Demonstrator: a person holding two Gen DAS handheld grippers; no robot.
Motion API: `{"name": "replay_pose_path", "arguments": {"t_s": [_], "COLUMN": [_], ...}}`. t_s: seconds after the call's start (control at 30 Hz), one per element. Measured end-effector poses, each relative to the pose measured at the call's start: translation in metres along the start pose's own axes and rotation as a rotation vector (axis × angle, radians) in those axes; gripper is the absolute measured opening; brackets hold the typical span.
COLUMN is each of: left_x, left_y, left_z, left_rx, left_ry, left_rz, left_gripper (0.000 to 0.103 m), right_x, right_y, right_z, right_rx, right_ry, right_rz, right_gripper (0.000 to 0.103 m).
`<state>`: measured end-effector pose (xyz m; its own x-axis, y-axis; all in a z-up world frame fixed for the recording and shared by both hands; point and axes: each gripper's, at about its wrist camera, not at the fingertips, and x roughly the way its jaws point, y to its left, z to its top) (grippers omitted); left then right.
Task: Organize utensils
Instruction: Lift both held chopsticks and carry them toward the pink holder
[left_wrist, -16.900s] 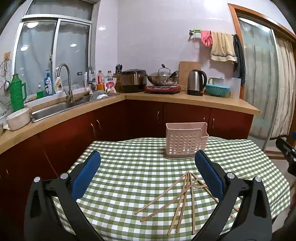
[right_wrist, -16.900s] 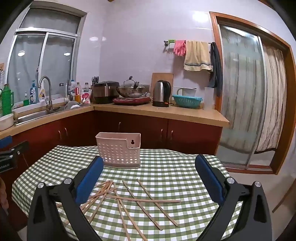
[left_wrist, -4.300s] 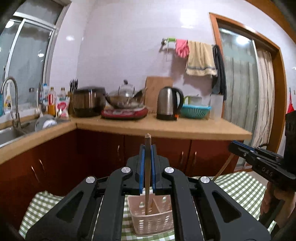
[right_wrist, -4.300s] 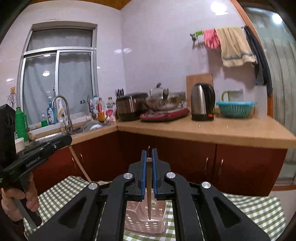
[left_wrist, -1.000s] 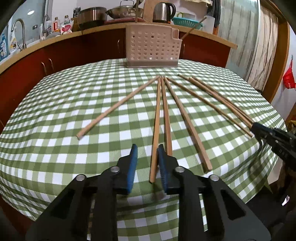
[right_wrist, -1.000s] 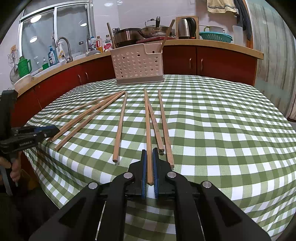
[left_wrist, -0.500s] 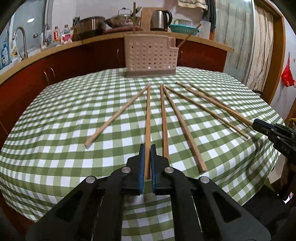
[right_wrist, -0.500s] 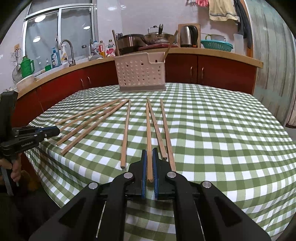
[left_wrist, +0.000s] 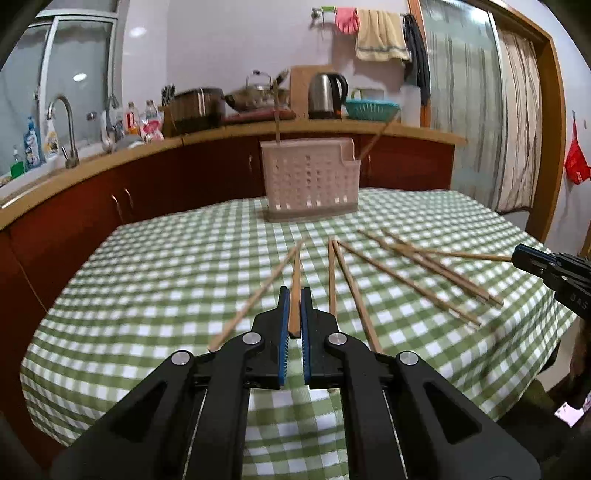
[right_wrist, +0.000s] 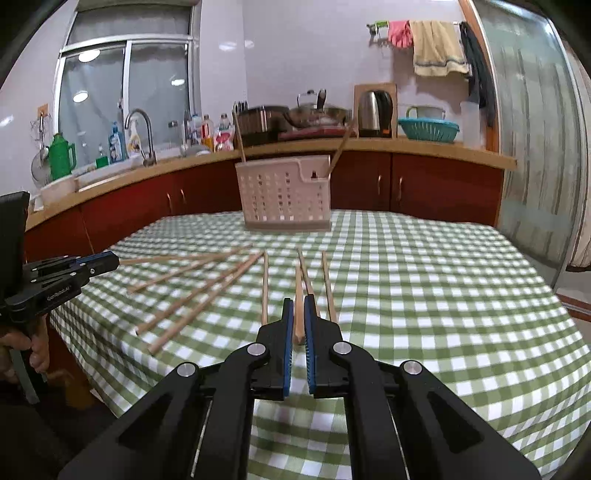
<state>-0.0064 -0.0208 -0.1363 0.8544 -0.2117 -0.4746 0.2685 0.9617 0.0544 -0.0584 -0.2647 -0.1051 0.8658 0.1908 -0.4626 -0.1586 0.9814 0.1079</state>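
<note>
On the green-checked tablecloth (left_wrist: 166, 280), the pink perforated utensil caddy (left_wrist: 309, 180) held two chopsticks; about nine remained. The left gripper (left_wrist: 291, 317) and right gripper (right_wrist: 299, 321) each clamped one chopstick (left_wrist: 294, 295), apparently lifted off the cloth.

Steel kettle (left_wrist: 328, 96) (on counter), teal basket (left_wrist: 372, 109)

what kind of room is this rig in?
Most likely a home kitchen: a counter with a sink faucet and electric kettle, dish towels hung on the wall, and a dining table under a green checked cloth.
</note>
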Motion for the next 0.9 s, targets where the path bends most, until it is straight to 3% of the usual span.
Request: {"name": "replay_pose_path", "arguments": {"t_s": [0.5,0.9], "left_x": [-0.030,-0.007], "left_y": [0.013,0.024], "left_z": [0.051,0.088], "left_rx": [-0.020,-0.032], "left_ry": [-0.150,-0.163], "left_rz": [0.031,0.023], "left_gripper": [0.006,0.006], "right_x": [-0.020,0.003], "right_y": [0.004,0.009], "right_z": [0.045,0.080], "right_rx": [0.001,-0.028], "right_ry": [-0.120,-0.139], "right_rz": [0.012,0.024], "right_gripper": [0.007,0.007]}}
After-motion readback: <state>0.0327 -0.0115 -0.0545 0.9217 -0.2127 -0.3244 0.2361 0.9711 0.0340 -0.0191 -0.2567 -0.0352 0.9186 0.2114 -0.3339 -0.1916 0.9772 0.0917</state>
